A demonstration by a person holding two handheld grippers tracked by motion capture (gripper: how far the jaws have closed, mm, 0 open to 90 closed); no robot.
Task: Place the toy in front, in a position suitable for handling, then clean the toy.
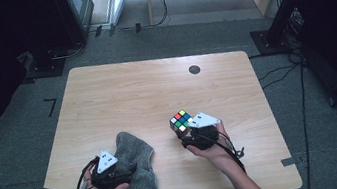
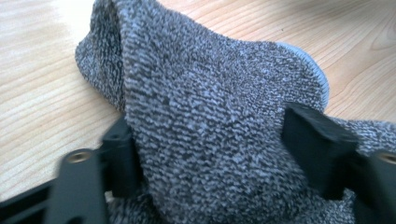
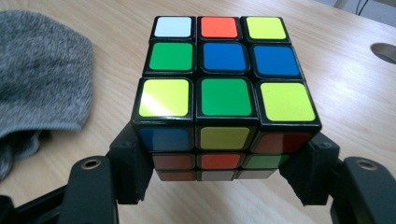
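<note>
Near the table's (image 1: 104, 84) front edge we have the left gripper (image 2: 212, 149) closed on the grey cloth (image 2: 210, 93), seemingly bunching it. Farther right, our right gripper (image 3: 219, 163) clamps the cube (image 3: 224, 84), held just above the wood, apart from the cloth.

- Grey knitted cloths: 1 — cloth (image 1: 136, 162), bunched, near the front edge of the table
- Puzzle cubes: 1 — cube (image 1: 181, 122), mixed colours, nine stickers on each visible face
- Tables: 1 — table (image 1: 146, 93), light wood
- Dark round marks in the tabletop: 1 — round mark (image 1: 194, 69), far side
- Hand-held grippers: 2 — left gripper (image 1: 109, 176), right gripper (image 1: 197, 133)
- Hands in the high view: 2
- Grey three-cornered plates: 2, one per gripper
</note>
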